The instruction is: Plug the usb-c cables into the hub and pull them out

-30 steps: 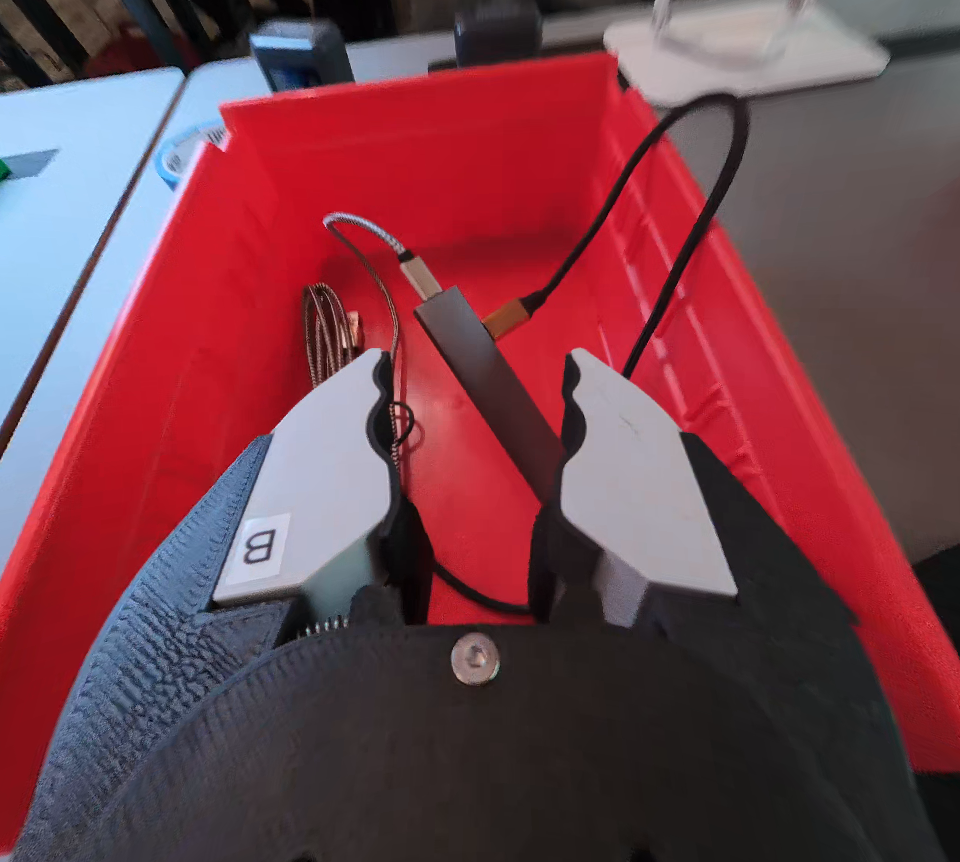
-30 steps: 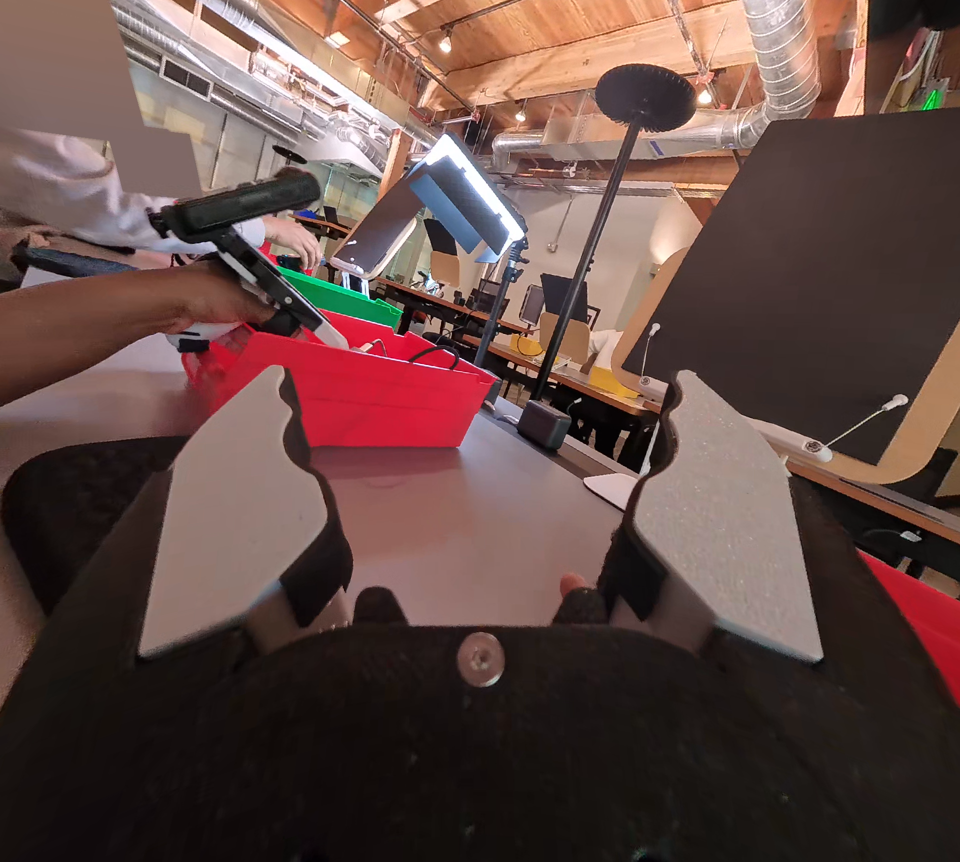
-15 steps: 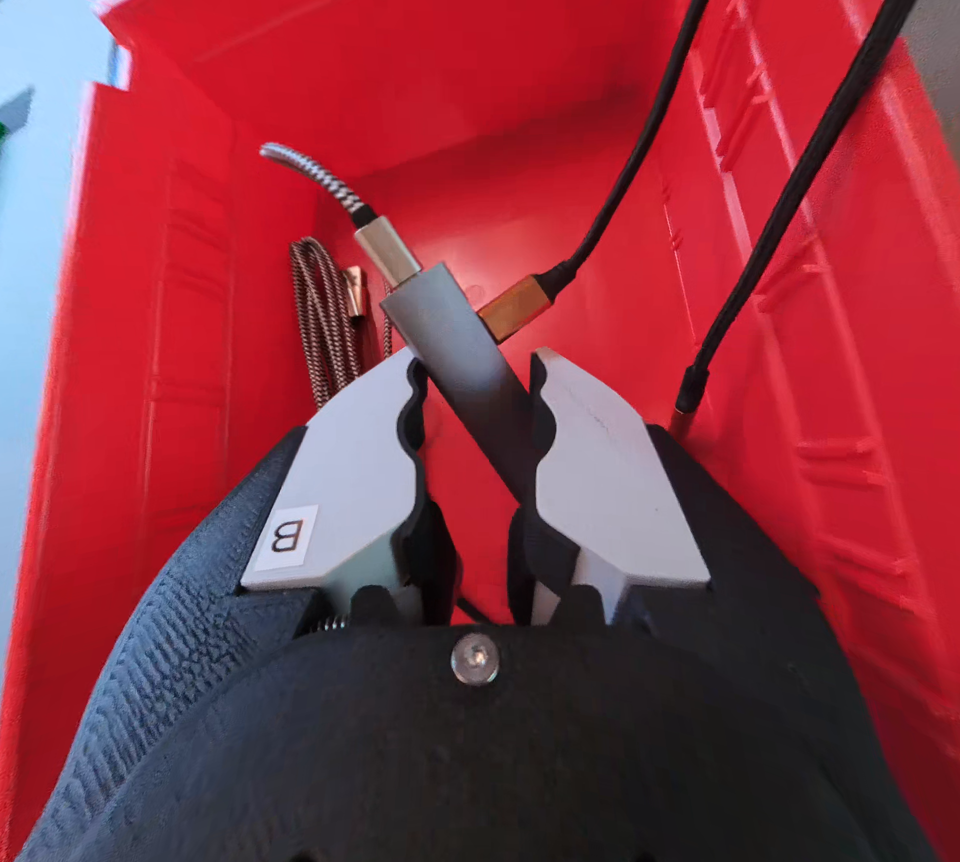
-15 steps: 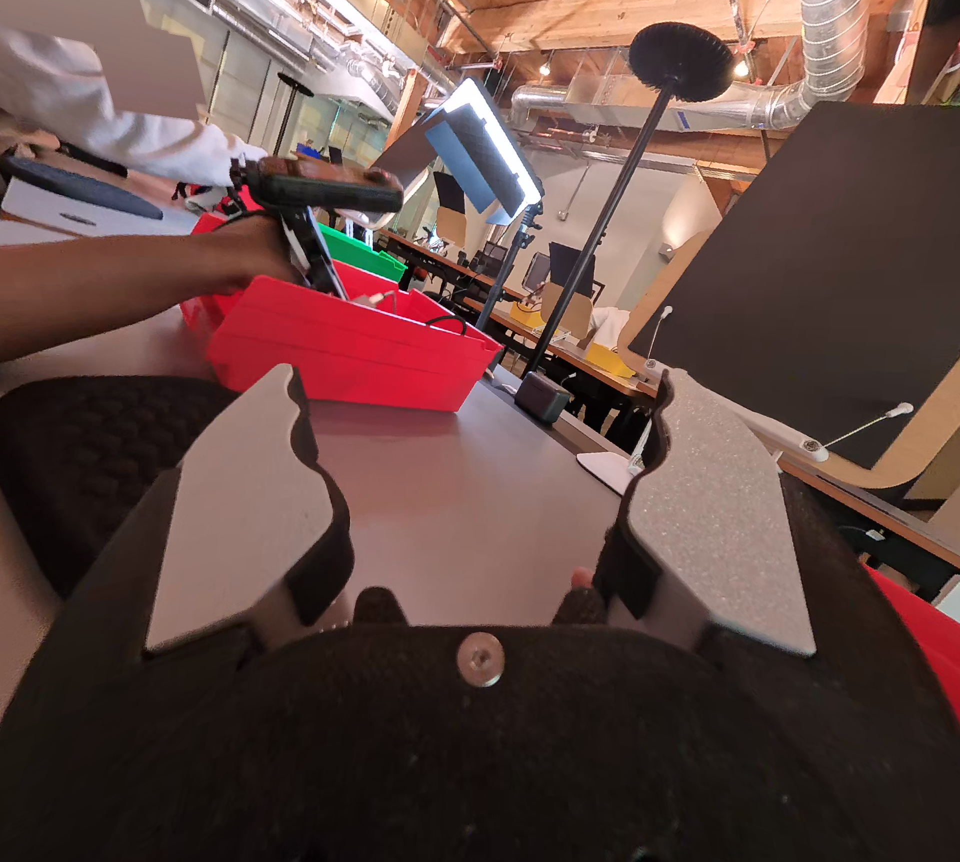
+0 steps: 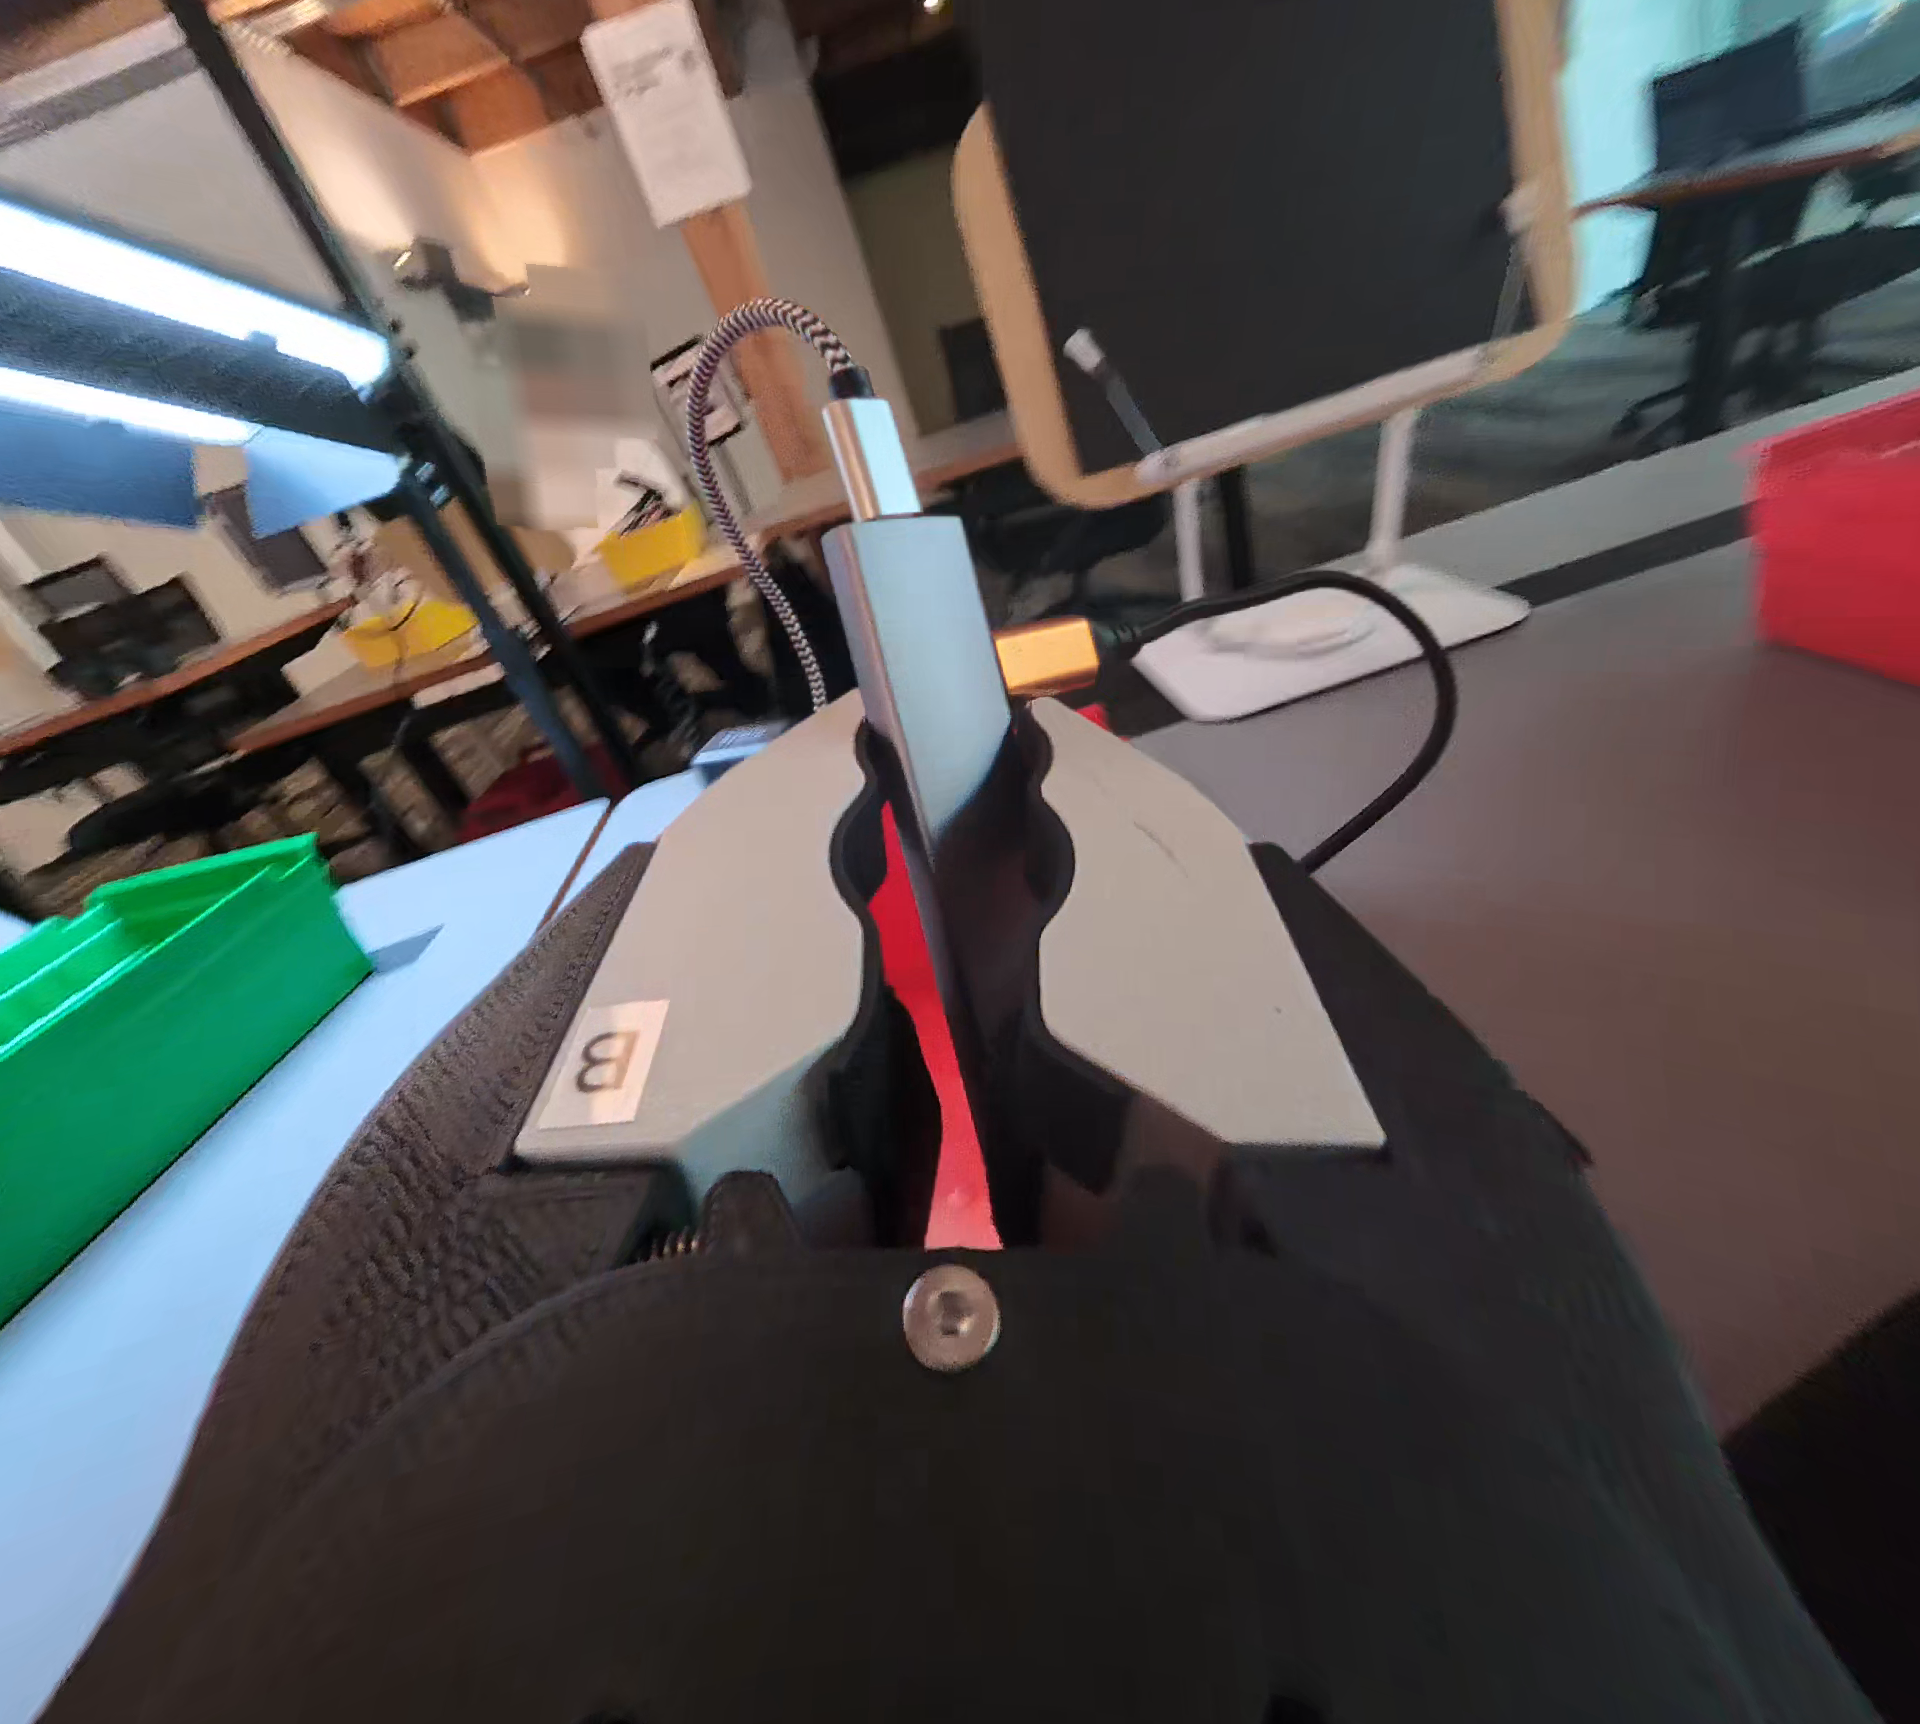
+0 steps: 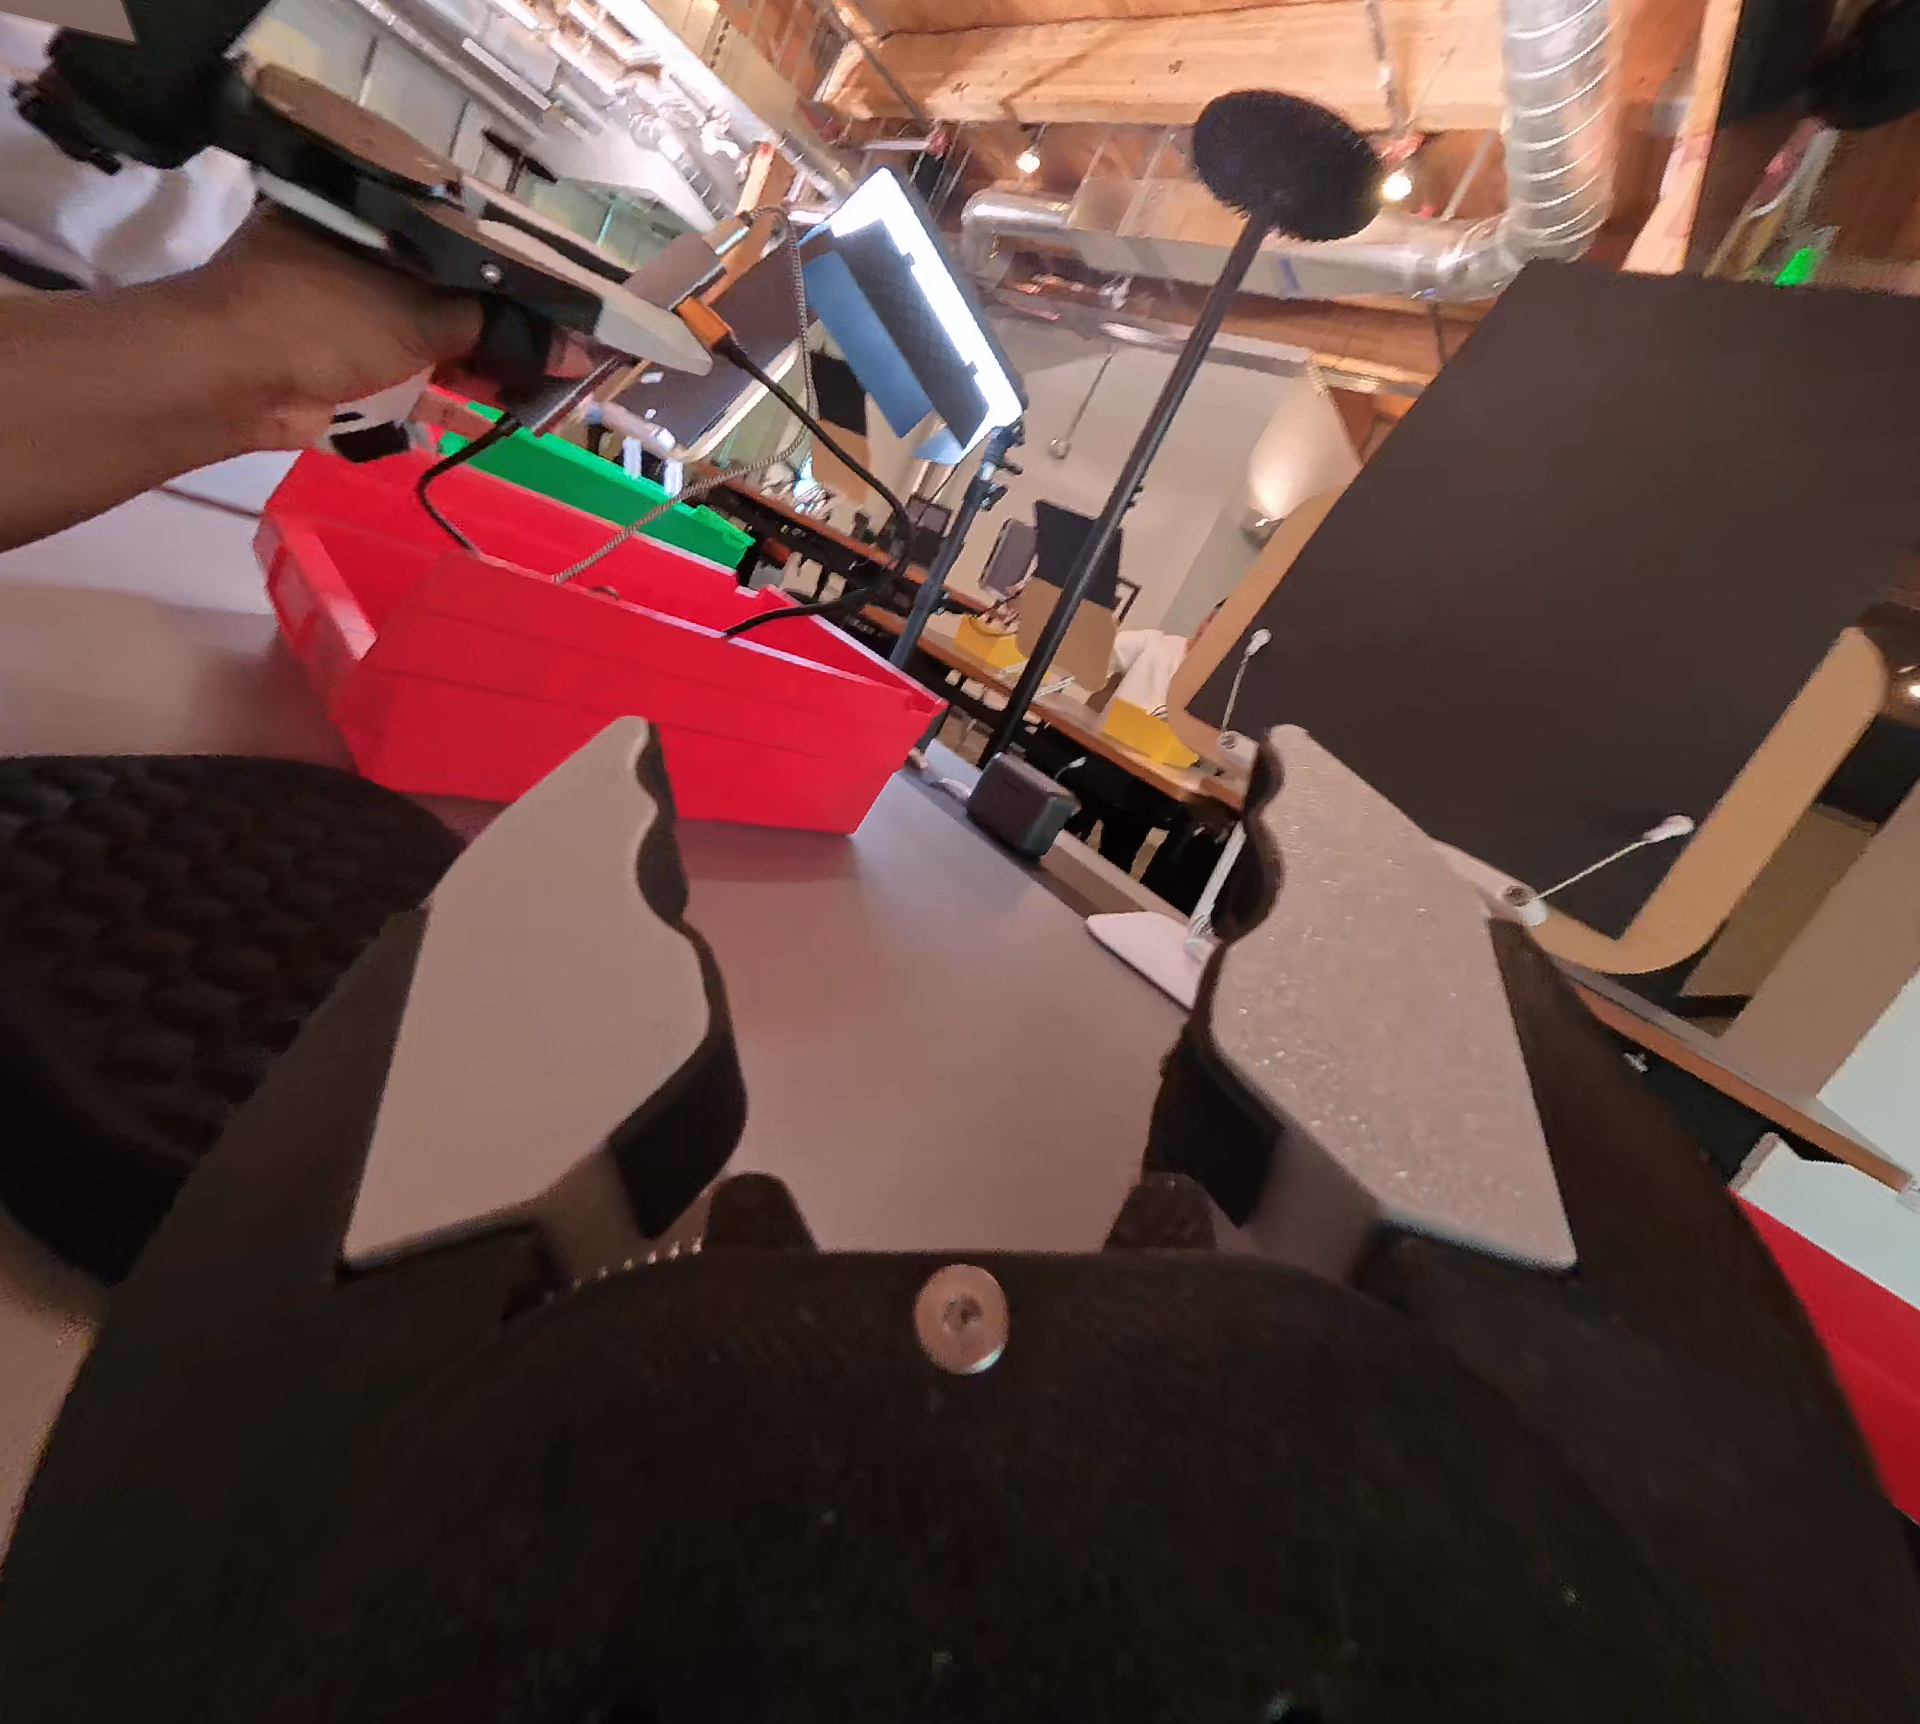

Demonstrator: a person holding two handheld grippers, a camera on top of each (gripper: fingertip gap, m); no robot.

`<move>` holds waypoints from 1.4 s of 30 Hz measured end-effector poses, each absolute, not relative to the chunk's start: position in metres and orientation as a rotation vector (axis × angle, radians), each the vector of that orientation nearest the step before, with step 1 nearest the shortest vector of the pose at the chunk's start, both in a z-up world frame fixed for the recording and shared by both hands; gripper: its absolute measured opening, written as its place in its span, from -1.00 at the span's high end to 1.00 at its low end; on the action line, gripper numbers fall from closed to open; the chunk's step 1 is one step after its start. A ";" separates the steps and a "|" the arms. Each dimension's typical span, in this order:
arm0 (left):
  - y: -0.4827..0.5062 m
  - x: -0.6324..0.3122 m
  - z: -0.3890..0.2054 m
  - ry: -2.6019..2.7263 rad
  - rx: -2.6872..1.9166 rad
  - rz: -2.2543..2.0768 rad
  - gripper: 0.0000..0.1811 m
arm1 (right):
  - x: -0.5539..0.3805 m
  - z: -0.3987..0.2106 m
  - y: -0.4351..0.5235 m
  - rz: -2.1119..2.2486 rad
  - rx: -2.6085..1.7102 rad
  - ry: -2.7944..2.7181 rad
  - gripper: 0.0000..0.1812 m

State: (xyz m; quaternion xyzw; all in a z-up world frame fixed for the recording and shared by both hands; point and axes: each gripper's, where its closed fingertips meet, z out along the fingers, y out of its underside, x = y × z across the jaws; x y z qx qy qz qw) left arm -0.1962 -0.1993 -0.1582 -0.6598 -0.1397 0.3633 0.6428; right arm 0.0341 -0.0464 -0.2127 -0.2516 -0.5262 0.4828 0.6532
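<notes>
Left claw [image 5: 951,775] bearing a lettered sticker [image 5: 606,1062], clamped on grey hub [image 5: 920,646] with both cables plugged, raised above red bin [image 6: 582,635], right claw [image 6: 951,853] wide open, empty, over desk [image 6: 935,1030].

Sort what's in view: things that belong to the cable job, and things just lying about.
Job: hub held in left claw; striped cable; black cable; open right claw; red bin.

Lying about: green bin; light panel; black board.

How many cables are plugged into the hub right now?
2. A braided cable enters the top end of the hub; a black cable with an orange plug enters its right side. Hidden ports may hold more.
</notes>
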 end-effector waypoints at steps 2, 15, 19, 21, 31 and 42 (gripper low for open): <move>-0.188 -0.172 -0.144 -0.246 -1.464 0.771 0.79 | 0.041 -0.204 -0.043 1.129 -0.567 -1.128 -0.03; -0.090 -0.035 -0.183 0.201 -1.796 0.402 0.79 | 0.084 -0.172 -0.049 1.181 -0.398 -0.908 0.49; -0.072 -0.015 -0.227 0.270 -1.925 0.280 0.82 | 0.068 -0.190 -0.064 1.054 -0.385 -1.057 0.54; -0.068 -0.007 -0.244 0.296 -1.966 0.233 0.82 | 0.058 -0.199 -0.070 0.997 -0.401 -1.115 0.62; -0.062 0.015 -0.276 0.332 -2.016 -0.019 0.83 | 0.023 -0.241 -0.074 0.787 -0.564 -1.331 0.83; -0.071 0.008 -0.274 0.305 -2.000 -0.114 0.83 | 0.015 -0.264 -0.074 0.798 -0.660 -1.475 0.83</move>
